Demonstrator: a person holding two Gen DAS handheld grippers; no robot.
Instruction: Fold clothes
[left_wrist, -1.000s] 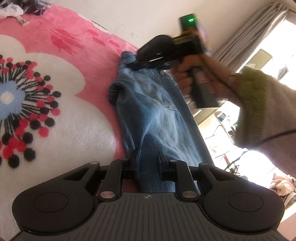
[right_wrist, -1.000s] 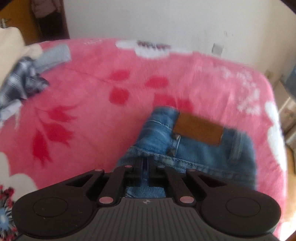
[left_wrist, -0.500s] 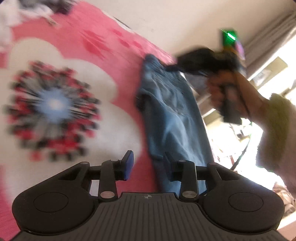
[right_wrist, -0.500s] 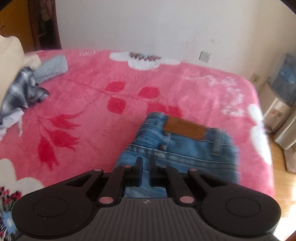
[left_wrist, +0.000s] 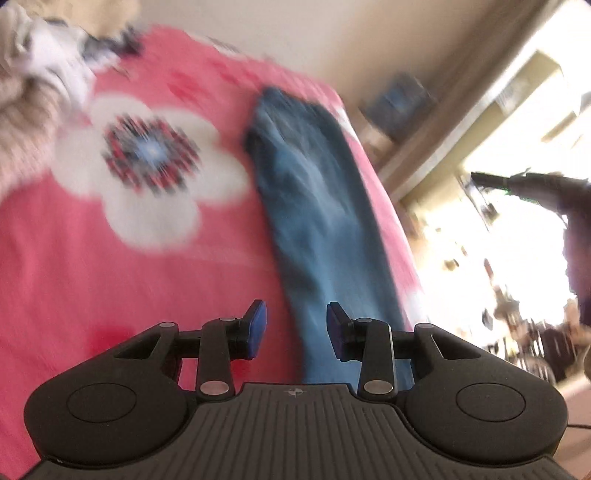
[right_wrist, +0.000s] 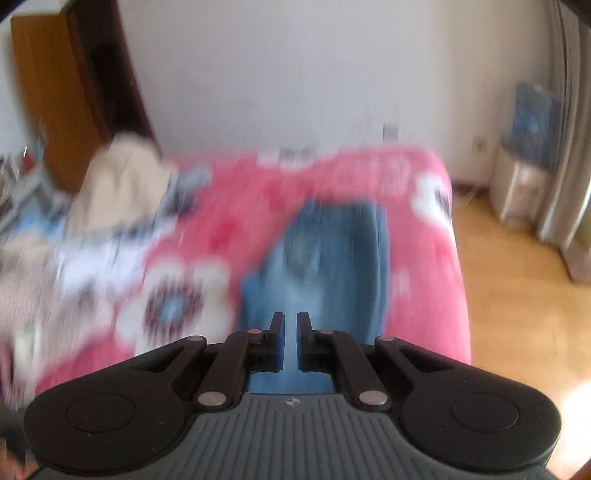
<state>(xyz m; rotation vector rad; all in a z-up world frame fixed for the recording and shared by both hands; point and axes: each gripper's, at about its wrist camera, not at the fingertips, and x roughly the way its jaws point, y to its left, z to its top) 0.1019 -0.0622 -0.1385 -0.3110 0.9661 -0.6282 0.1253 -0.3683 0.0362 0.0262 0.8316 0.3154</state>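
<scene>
Folded jeans (left_wrist: 317, 206) on a pink blanket (left_wrist: 110, 280).
Left gripper (left_wrist: 293, 330) wide apart, empty; right gripper (right_wrist: 290, 341) narrowly parted, empty, jeans at twelve o'clock.

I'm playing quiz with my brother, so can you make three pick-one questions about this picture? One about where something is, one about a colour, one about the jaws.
1. Where do the jeans lie?
A. on the wooden floor
B. on the pink blanket
C. over a chair

2. What colour are the jeans?
A. blue
B. black
C. green

3. How do the jaws of the left gripper stand?
A. shut on the jeans
B. shut on nothing
C. open, holding nothing

Answers: 1 B, the jeans lie stretched along the flowered blanket near its edge. 2 A, the denim shows blue in both views. 3 C, a wide gap shows between the blue pads, with blanket and jeans seen through it.
</scene>
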